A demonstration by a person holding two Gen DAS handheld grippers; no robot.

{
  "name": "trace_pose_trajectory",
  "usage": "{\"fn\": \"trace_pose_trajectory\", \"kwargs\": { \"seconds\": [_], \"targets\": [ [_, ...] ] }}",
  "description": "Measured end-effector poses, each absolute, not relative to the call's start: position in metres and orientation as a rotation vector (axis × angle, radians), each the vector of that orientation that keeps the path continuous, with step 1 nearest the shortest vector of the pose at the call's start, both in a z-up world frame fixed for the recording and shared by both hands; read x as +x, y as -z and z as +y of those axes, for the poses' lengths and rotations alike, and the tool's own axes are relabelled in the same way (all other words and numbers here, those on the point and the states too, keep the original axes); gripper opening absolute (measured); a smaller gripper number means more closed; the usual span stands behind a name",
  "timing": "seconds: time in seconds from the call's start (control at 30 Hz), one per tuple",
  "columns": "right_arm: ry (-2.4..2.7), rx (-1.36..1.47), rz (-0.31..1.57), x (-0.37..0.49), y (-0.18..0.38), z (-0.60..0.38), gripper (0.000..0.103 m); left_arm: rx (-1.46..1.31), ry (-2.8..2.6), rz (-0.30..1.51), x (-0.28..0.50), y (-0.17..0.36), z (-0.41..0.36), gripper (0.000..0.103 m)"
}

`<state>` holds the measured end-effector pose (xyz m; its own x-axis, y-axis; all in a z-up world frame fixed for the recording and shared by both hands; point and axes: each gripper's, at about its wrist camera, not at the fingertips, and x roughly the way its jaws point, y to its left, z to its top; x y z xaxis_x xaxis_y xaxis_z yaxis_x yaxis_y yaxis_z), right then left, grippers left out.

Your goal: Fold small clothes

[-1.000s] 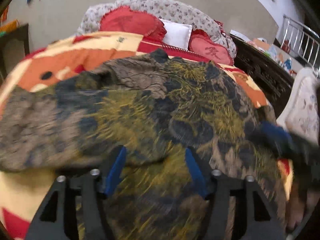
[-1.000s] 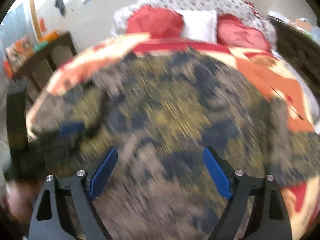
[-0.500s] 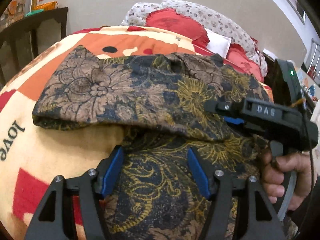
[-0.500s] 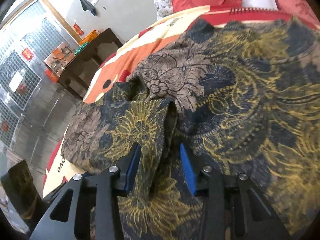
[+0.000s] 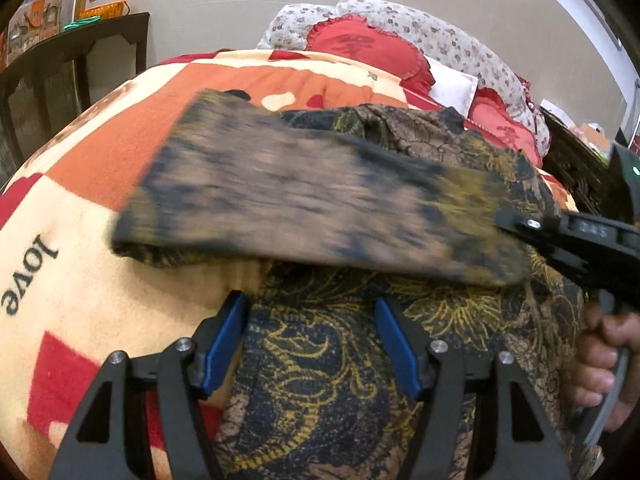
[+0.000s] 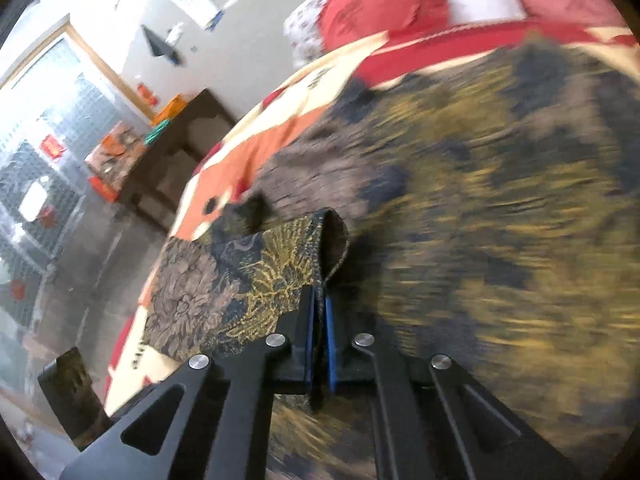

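A dark garment with gold and brown floral print lies on the bed. My left gripper is open, its blue pads low over the garment's near part, holding nothing. My right gripper is shut on a fold of the garment. In the left wrist view it comes in from the right and holds up a long flap of the garment, blurred by motion, above the rest of the cloth.
The bed carries an orange, red and cream blanket printed "love". Red cushions and a white pillow lie at the headboard. A dark wooden table stands left of the bed, a dark cabinet at the right.
My right gripper has closed on the garment's fold and is lifting and pulling that flap across. My left gripper has stayed open over the near part.
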<state>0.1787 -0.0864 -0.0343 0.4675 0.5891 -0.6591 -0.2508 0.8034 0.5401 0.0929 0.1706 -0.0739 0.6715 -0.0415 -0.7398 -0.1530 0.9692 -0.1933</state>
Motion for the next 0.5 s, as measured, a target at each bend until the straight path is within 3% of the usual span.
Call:
{"fn": "trace_pose_trajectory", "kwargs": {
  "seconds": [0.5],
  "targets": [
    [-0.101, 0.246, 0.962, 0.144, 0.018, -0.238, 0.007, -0.217, -0.08, 0.844, 0.097, 0.073, 0.165, 0.07]
  ]
}}
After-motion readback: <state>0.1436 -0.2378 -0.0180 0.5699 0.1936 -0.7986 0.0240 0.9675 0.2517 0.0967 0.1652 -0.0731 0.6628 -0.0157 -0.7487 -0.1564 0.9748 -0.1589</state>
